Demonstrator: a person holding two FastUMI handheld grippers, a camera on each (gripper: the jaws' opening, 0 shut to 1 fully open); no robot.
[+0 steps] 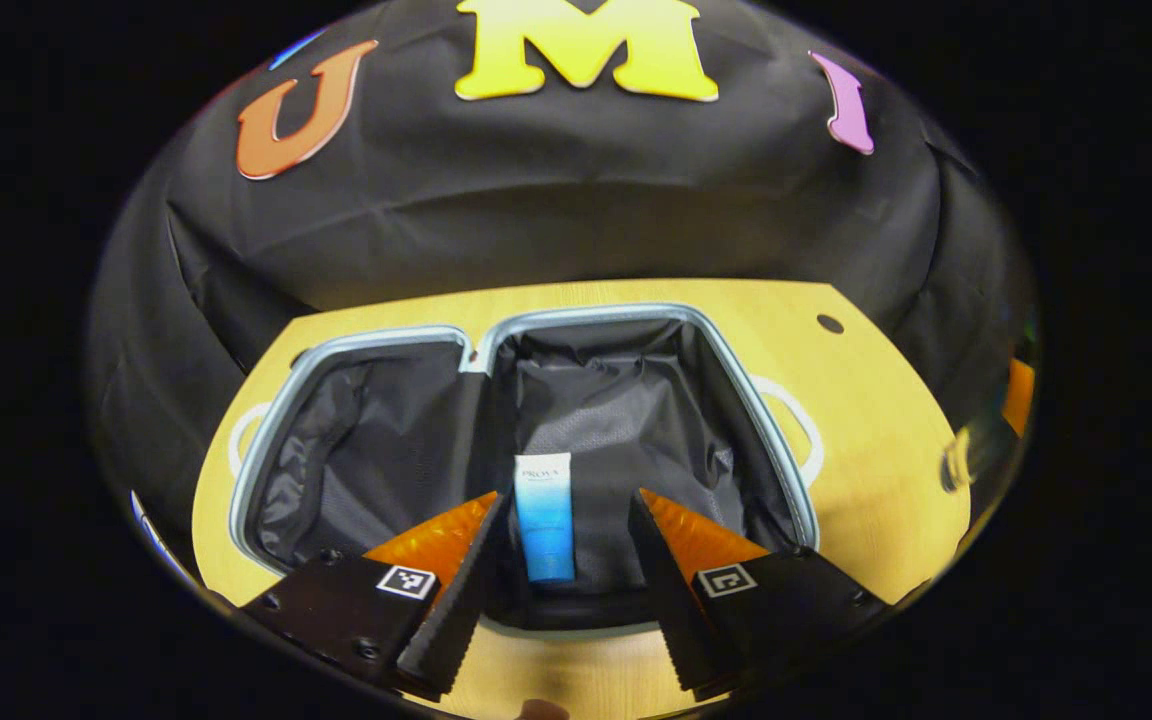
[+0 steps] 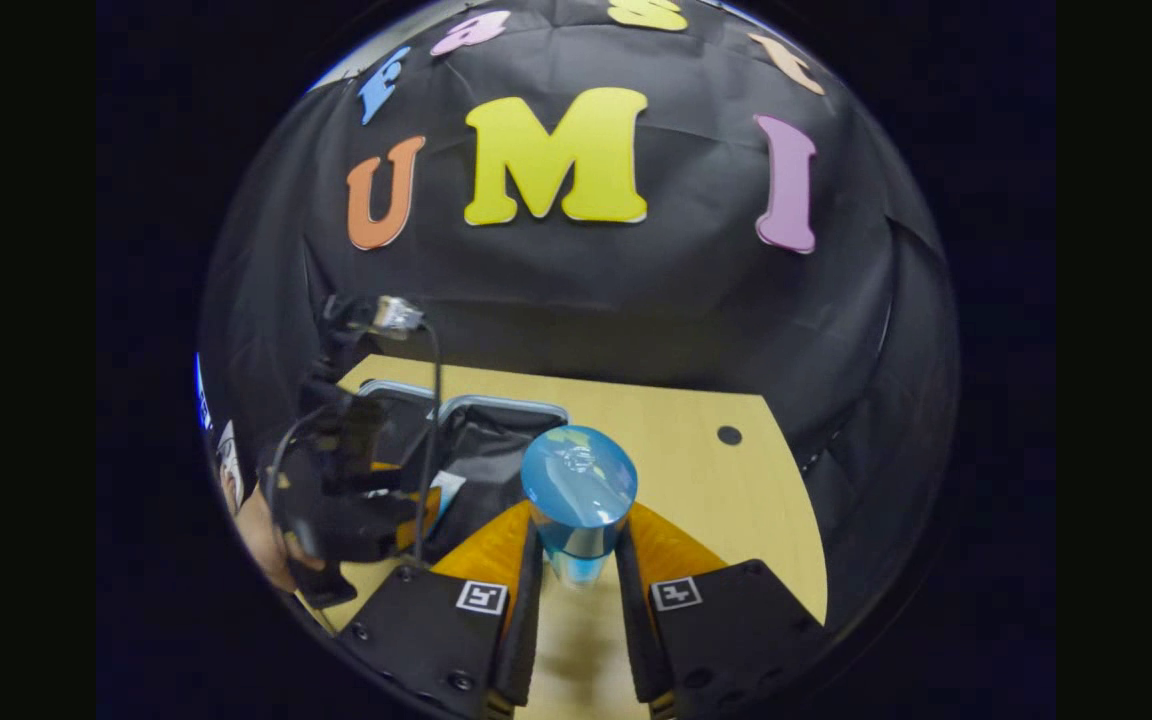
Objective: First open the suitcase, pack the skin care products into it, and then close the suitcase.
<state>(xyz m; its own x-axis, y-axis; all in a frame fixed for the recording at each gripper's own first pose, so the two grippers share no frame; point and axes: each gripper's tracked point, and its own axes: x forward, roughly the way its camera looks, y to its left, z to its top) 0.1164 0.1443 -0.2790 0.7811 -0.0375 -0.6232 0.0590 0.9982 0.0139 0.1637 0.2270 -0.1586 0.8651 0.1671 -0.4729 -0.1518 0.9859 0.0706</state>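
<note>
**Tube in the case, bottle in the right gripper**

In the left gripper view the suitcase (image 1: 526, 400) lies open flat on the table (image 1: 876, 480), both halves lined with dark fabric and edged with a pale rim. A blue-and-white tube (image 1: 545, 515) lies in the right half, near its front edge, cap toward the camera. The left gripper (image 1: 561, 555) hangs over that front edge with its fingers spread wide apart; the tube sits between them further in, and neither finger touches it.

In the right gripper view the right gripper (image 2: 577, 575) is clamped on a blue bottle (image 2: 578, 495), both fingers pressing its sides just below the round cap. The bottle stands upright between the fingers, held above the bare table (image 2: 736, 500), to the right of the suitcase (image 2: 481, 440). Farther off at the left of this view, the left gripper (image 2: 356, 480) is over the open case, with a cable (image 2: 431, 420) running down from it and a hand (image 2: 266, 540) below it. A corner of the tube (image 2: 446, 492) shows in the case beside it.
</note>
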